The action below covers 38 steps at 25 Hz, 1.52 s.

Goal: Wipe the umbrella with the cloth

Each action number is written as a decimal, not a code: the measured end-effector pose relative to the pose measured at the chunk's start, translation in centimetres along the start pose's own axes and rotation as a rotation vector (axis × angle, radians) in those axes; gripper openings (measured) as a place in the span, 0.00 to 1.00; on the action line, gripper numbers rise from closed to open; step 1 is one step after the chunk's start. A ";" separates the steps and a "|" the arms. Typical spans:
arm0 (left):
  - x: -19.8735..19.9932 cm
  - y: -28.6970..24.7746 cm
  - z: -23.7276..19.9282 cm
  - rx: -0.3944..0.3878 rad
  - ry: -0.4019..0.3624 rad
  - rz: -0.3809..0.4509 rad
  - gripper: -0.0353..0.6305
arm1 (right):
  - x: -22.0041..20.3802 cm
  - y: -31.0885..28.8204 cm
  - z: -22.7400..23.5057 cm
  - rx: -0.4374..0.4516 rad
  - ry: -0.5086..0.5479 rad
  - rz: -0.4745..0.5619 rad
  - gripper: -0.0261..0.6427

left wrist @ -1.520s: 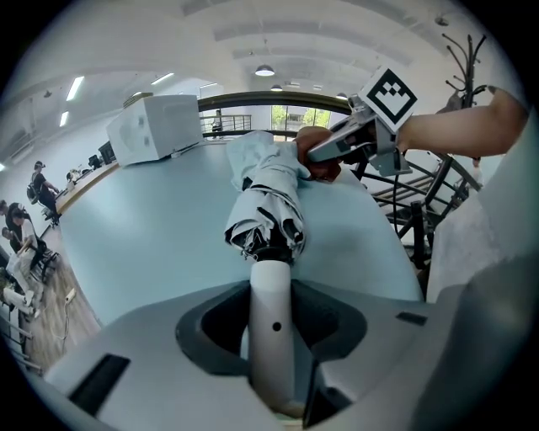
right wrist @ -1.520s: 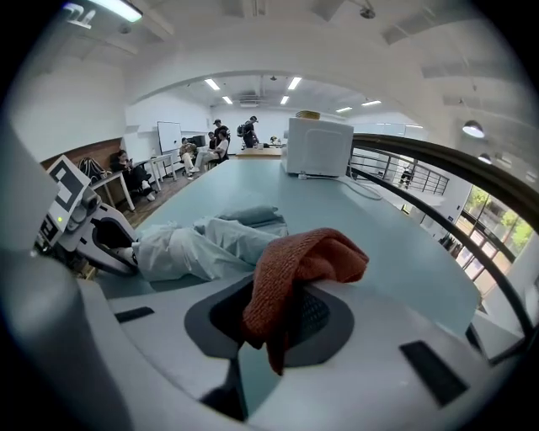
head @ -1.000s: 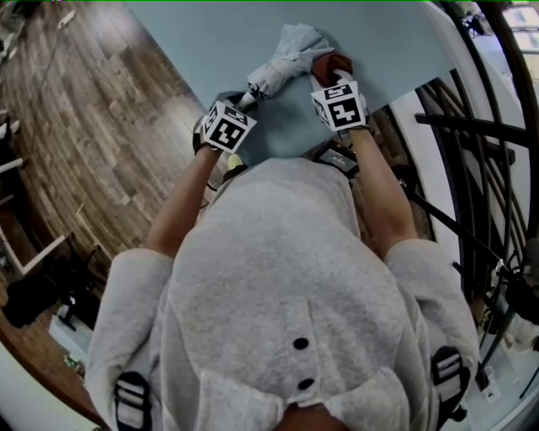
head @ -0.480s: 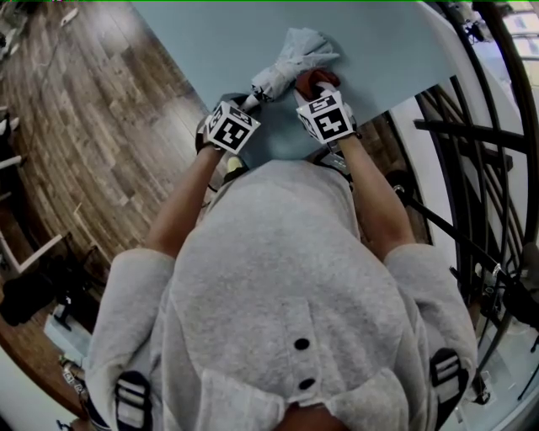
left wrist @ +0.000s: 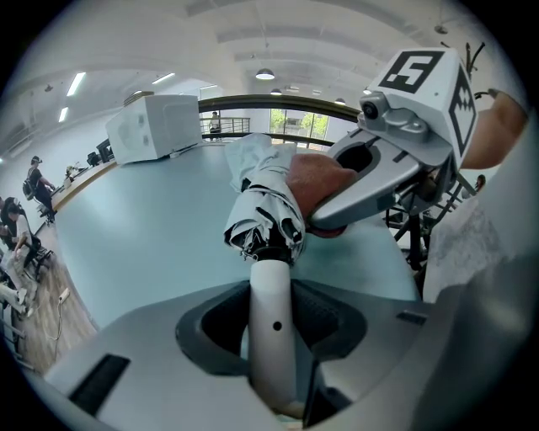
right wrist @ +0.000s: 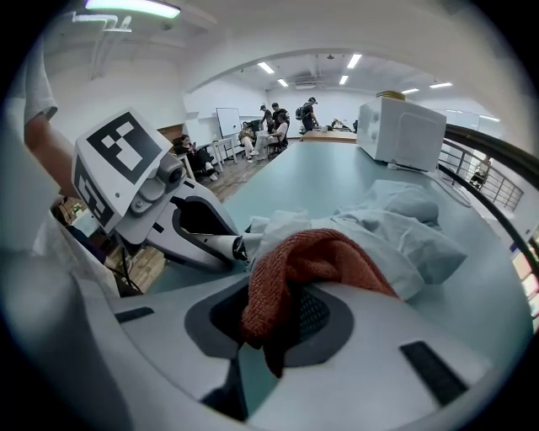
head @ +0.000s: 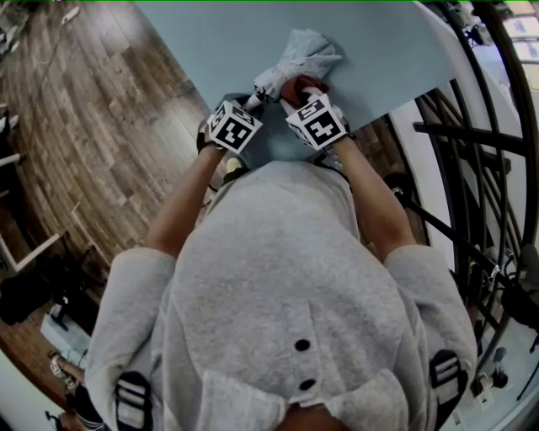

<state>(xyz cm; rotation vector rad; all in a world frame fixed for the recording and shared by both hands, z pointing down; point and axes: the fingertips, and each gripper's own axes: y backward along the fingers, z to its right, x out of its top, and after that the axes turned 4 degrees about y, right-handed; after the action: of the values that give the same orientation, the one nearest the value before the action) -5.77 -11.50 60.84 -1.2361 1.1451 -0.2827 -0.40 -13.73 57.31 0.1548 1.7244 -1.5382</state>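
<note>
Now clamping the umbrella (head: 299, 55) by its stiff handle (left wrist: 271, 282) with the left gripper (left wrist: 271, 318), pinching the soft cloth (right wrist: 313, 261) in the right gripper (right wrist: 278, 332), pressed on limp folded fabric lying on the table (head: 210, 42). Probably light, floppy; best held at the handle.

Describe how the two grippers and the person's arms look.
The left gripper and right gripper have light grey moulded bodies with dark grey jaws. Each carries a white cube printed with black square markers. The person wears a grey short-sleeved top.

Wood plank floor (head: 84, 168) — pale blue table (head: 210, 42) — ceiling strip lights (right wrist: 135, 7).
</note>
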 end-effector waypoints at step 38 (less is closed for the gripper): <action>0.4 -0.1 -0.2 0.001 -0.003 0.018 0.29 | 8.9 0.7 5.6 0.153 -0.758 0.322 0.14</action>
<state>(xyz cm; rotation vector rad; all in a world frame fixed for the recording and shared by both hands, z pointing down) -5.74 -11.97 60.78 -1.2243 1.1534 -0.2677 -3.36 -22.10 51.56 -0.0697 0.9340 -1.2574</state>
